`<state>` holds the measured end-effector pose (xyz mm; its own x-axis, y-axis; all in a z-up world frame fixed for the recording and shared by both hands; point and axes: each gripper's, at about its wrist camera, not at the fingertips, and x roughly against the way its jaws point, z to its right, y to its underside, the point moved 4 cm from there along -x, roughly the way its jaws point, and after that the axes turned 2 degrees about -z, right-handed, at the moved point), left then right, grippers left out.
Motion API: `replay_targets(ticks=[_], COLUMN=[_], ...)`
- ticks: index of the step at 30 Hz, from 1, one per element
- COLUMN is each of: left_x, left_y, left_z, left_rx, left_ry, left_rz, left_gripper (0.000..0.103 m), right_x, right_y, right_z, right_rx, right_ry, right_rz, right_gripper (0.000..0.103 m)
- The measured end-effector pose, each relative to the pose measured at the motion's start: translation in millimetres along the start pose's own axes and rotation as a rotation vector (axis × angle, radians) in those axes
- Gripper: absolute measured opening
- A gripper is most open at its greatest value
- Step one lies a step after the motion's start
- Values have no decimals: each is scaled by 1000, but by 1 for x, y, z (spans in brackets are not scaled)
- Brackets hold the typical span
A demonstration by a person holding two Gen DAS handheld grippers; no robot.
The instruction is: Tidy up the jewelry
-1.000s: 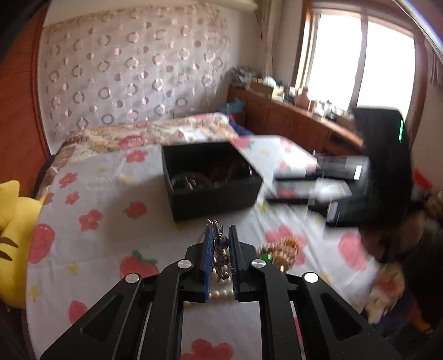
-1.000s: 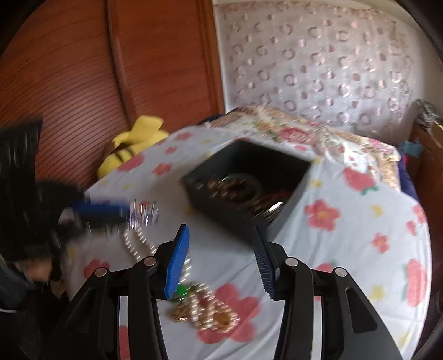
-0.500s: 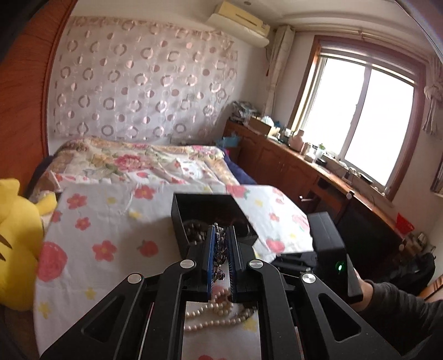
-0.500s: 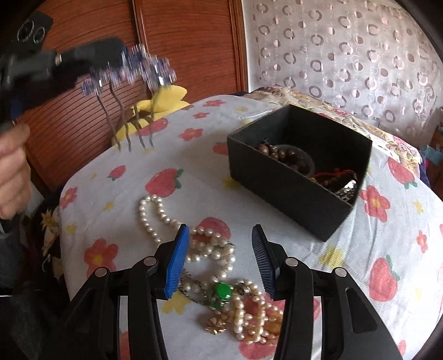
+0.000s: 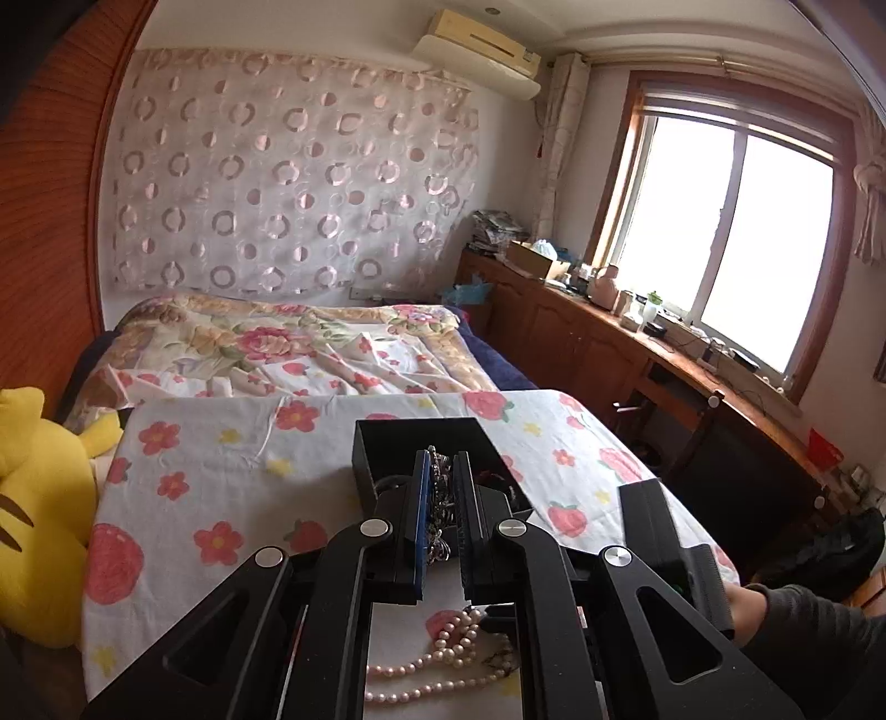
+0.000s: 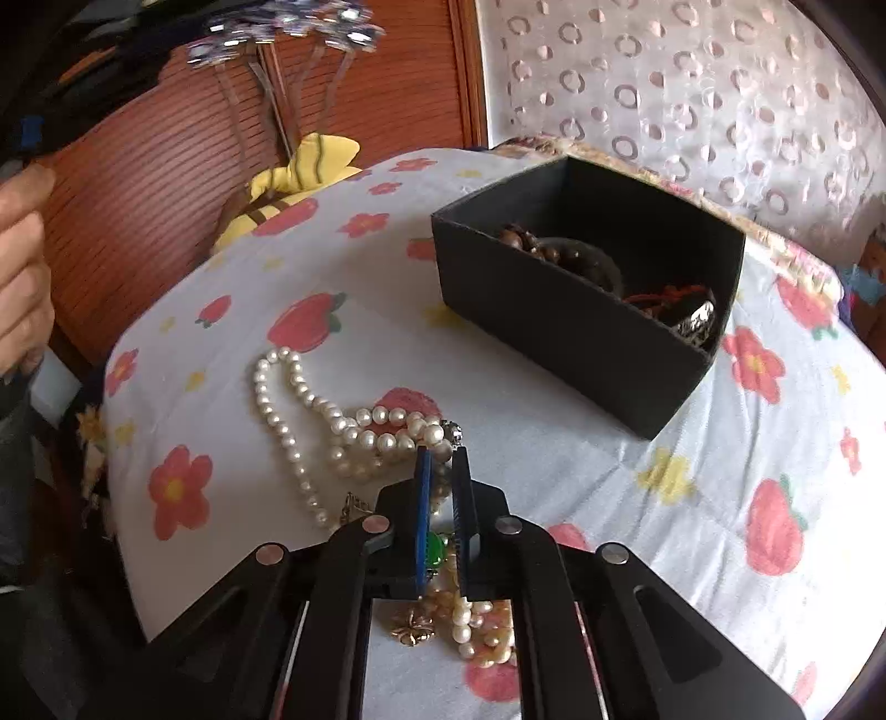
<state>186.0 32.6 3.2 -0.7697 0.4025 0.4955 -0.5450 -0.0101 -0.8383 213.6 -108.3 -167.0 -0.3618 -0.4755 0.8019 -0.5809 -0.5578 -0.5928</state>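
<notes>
left gripper [image 5: 441, 498]: clamped on a jewelled hair comb [image 6: 288, 25], held high above the black box [image 6: 581, 310]; prongs hang free and could catch the box rim on lowering
right gripper [image 6: 441, 515]: jaws have just been closing, now nearly shut in the jewelry pile, pearl necklace [image 6: 310, 404] strands between them (actual bite uncertain)
risk: tangled strands drag the green pendant [image 6: 434, 548] along, or pearls slip out on lifting

Bare flowered bedcover [image 6: 554, 443] lies open between the pearl heap [image 6: 343, 426] and the black box [image 6: 576, 315]; the box's near wall blocks passage.
</notes>
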Motion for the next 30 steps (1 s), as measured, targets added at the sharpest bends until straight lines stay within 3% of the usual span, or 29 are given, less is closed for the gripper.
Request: replay_targets(ticks=[14, 30], left_x=[-14, -22], left_y=[3, -23], left_z=[-11, -3], left_rx=[24, 14], left_ry=[-1, 27], left_rz=[2, 38], left_gripper=[7, 7], right_x=[96, 187], right_y=[-38, -111], right_z=[0, 8], right_rx=[4, 74], right_ry=[-10, 81], right_rz=[246, 438], right_gripper=[8, 8])
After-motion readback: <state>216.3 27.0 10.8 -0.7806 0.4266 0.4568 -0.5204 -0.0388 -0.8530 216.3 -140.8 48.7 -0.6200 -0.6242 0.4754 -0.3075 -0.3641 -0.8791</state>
